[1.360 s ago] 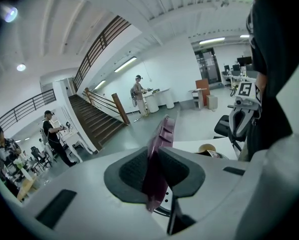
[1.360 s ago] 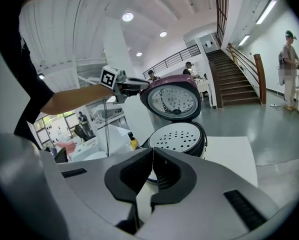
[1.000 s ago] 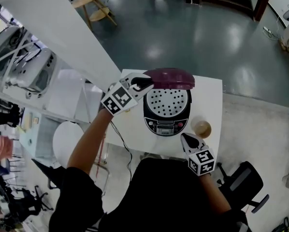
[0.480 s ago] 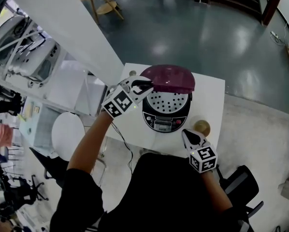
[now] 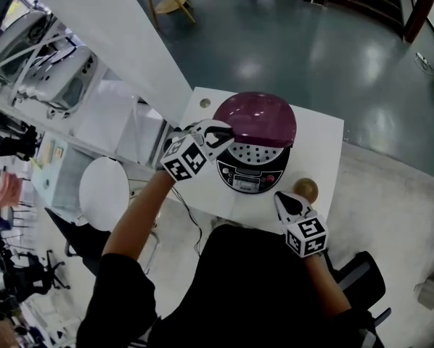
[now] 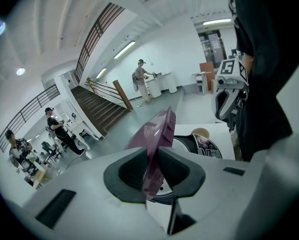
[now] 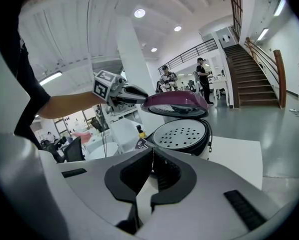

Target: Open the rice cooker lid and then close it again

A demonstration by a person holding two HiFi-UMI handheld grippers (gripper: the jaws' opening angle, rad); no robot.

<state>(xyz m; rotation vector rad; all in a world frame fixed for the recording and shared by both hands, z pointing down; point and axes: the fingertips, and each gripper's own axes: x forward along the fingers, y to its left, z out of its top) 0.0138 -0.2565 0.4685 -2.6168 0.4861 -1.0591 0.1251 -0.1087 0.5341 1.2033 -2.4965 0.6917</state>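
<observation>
Rice cooker lid point(image 5: 257, 118), maroon, hung part-raised over cooker point(image 5: 247, 178) on white table point(image 5: 326, 151). Right gripper point(image 5: 282, 197) nearest, jaws together, empty. Farther, left gripper point(image 5: 224, 130) clamped lid's rim. Right gripper view alone showed gap beneath lid.

purple lid point(image 5: 257, 118) lowered further, left tongs point(image 5: 219, 130) down with it
</observation>
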